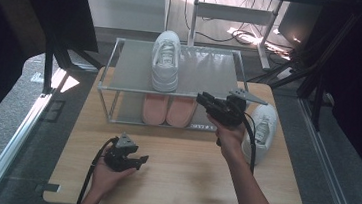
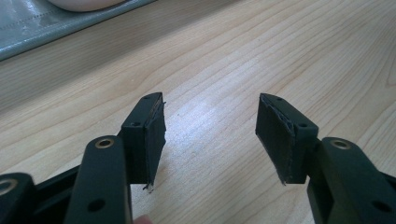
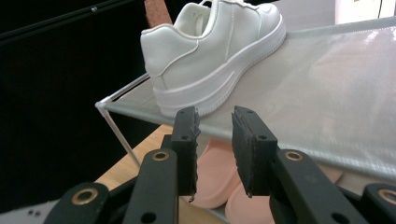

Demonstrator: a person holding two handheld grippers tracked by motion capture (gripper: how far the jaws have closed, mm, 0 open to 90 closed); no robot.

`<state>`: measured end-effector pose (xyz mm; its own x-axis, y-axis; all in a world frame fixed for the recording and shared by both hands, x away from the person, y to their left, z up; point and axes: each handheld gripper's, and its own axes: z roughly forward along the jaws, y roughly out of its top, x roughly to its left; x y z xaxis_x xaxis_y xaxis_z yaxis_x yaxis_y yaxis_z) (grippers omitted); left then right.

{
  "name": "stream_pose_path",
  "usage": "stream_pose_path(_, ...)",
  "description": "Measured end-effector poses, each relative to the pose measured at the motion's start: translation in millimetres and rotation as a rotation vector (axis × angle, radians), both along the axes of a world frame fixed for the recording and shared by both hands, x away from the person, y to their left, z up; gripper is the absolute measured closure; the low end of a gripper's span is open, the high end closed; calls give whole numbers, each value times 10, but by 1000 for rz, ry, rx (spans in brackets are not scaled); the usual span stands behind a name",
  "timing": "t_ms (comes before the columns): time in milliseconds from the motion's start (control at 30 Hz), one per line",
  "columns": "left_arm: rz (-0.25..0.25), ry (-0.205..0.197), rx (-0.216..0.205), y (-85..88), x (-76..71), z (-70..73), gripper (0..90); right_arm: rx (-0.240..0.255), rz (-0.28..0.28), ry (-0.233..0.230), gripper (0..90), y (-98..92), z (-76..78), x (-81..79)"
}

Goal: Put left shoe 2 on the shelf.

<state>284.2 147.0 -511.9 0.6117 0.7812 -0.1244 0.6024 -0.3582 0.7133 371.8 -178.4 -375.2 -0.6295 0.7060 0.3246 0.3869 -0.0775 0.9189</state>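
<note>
Pale wooden table (image 1: 176, 182) with dark curtains on both sides and a wire-framed shoe rack (image 1: 124, 44) at its far half. Ahead of the right gripper (image 1: 204, 100) and a little to its left, a white shoe on the top shelf (image 1: 166, 60), sitting flat with its heel toward the jaws, probably set there as the first of a pair. Jaws of that gripper somewhat apart, nothing between them, level with the shelf's front edge and clear of the shoe. Behind it, just beside the wrist, a second white shoe on the table (image 1: 262, 130), likely next for the empty shelf space. Below the jaws, pink slippers (image 1: 168, 111) on the lower shelf, leaving the top free for the shoes.

Left gripper (image 1: 142, 159) low over bare wood, well apart from the rack, jaws spread wide and empty, seemingly parked out of the way.

From the right gripper view, a close look at the shelved shoe's heel (image 3: 210, 60) and the narrow gap at the right gripper's jaws (image 3: 215, 135). From the left gripper view, plain proof of nothing between its jaws (image 2: 210, 135). From the high view, the waiting shoe and the spacing of both hands.
</note>
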Motion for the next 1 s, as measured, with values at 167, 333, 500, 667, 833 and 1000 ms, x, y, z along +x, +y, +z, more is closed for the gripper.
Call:
stream_pose_path(167, -3, 2, 0, -5, -2, -2, 434, -34, -1, -23, 692, -98, -91, -162)
stream_pose_path(333, -8, 6, 4, -31, 1, -18, 434, -51, 0, -32, 691, -190, -208, -304)
stream_pose_path(500, -6, 5, 4, -27, -3, -12, 434, -58, 3, -45, 682, -262, -285, -423)
stream_pose_path(667, -3, 4, 3, -15, -4, -4, 434, -75, 0, -46, 677, -335, -394, -549)
stream_pose_path(833, -5, -1, -1, -22, -20, 13, 434, -95, -15, -30, 677, -398, -498, -604)
stream_pose_path(1000, 2, 0, -6, -17, -19, 11, 434, -99, -27, -12, 677, -462, -606, -633)
